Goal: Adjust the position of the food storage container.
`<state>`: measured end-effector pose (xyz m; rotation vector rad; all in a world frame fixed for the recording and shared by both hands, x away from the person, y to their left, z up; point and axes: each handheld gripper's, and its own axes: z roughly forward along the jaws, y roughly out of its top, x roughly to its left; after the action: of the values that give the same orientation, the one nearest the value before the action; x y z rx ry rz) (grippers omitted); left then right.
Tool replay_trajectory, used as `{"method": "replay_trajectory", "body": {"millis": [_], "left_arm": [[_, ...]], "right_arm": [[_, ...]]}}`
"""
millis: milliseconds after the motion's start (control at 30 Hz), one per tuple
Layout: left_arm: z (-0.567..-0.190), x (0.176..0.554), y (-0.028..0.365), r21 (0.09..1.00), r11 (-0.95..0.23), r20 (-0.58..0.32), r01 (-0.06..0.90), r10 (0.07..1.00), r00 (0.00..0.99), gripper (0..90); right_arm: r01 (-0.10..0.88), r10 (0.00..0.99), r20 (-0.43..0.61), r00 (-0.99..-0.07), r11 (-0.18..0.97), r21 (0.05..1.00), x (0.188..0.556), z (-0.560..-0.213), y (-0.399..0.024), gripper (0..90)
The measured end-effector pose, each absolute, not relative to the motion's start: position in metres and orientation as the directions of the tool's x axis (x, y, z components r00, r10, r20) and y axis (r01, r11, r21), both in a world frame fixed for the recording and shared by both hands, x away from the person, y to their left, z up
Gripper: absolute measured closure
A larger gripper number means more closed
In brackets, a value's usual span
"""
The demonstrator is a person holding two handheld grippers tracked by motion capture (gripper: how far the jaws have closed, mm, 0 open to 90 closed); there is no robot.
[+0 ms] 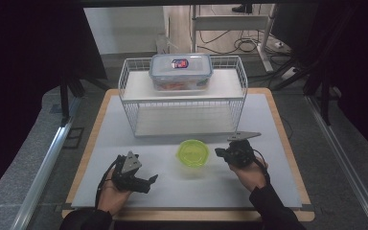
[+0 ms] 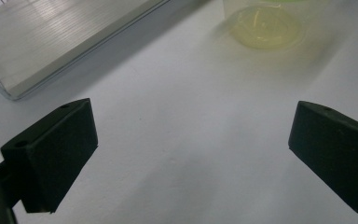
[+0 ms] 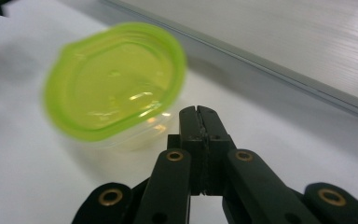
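Observation:
A small round clear container with a lime-green lid (image 1: 192,153) stands on the white mat in front of the wire rack. My right gripper (image 1: 219,153) hovers just to its right; in the right gripper view its jaws are pressed together with nothing between them (image 3: 199,112), and the green-lidded container (image 3: 114,81) lies just beyond their tips to the left. My left gripper (image 1: 152,180) rests low at the front left, pointing right; its jaws stand wide apart over bare mat (image 2: 191,140), with the container's base (image 2: 265,30) farther off.
A white wire rack (image 1: 184,98) with two shelves stands at the back of the mat. A clear lock-lid food box (image 1: 180,71) sits on its top shelf. The rack's lower shelf (image 2: 46,37) runs close to the left gripper. Wooden table edges frame the mat.

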<state>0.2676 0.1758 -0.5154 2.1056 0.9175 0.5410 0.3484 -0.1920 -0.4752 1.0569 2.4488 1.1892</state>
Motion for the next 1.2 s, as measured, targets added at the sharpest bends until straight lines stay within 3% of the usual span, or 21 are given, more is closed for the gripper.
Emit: {"method": "replay_trajectory", "body": {"millis": [233,467,1200], "left_arm": [[-0.516,0.268,0.175,0.779,-0.455,0.077,0.431,0.752,0.655,1.2],[-0.516,0.268,0.174,0.778,-0.456,0.076,0.433,0.751,0.655,1.2],[-0.517,0.269,0.173,0.772,-0.464,0.08,0.434,0.749,0.658,1.3]], "right_arm": [[0.476,0.61,0.135,-0.781,0.442,0.76,0.316,-0.472,-0.178,89.6],[0.431,0.536,0.105,-0.838,0.529,0.731,0.309,-0.482,-0.151,89.6],[0.438,0.609,0.079,-0.789,0.469,0.767,0.329,-0.477,-0.163,89.6]]}}
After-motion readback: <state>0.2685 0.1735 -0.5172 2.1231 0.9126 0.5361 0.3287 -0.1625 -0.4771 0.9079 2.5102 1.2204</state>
